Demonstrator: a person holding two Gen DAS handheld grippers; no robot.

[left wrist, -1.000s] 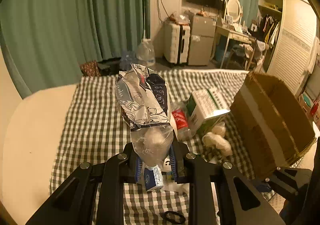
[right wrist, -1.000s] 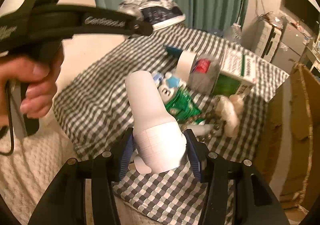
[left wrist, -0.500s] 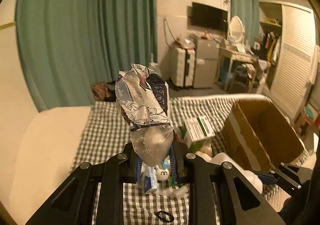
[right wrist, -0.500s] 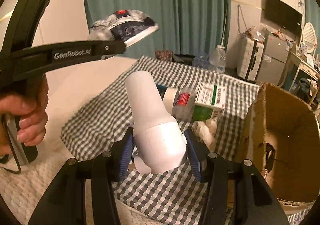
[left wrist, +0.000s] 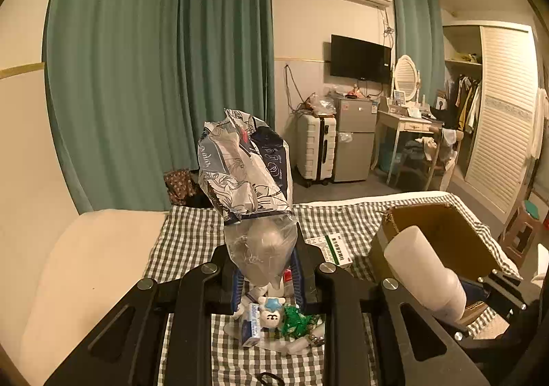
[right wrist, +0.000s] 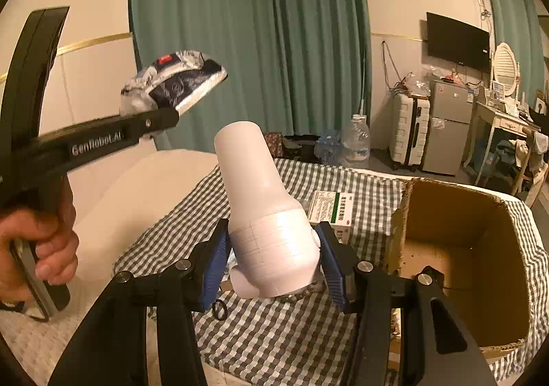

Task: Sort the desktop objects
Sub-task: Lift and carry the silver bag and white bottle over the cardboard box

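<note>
White plastic bottle [right wrist: 267,214] clamped in the right gripper [right wrist: 272,257] fingers, crinkly printed snack bag [left wrist: 243,176] pinched in the left gripper [left wrist: 266,277], both up beside the open cardboard box [right wrist: 463,241] (looks empty). Small stuff [left wrist: 274,320] left on the checkered cloth [right wrist: 274,334], so early days.

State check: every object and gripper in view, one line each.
left gripper: shut on snack bag
snack bag: held aloft, crumpled
right gripper: shut on white bottle
white bottle: held above the cloth
cardboard box: open, looks empty
medicine box: lying flat on checked cloth
</note>
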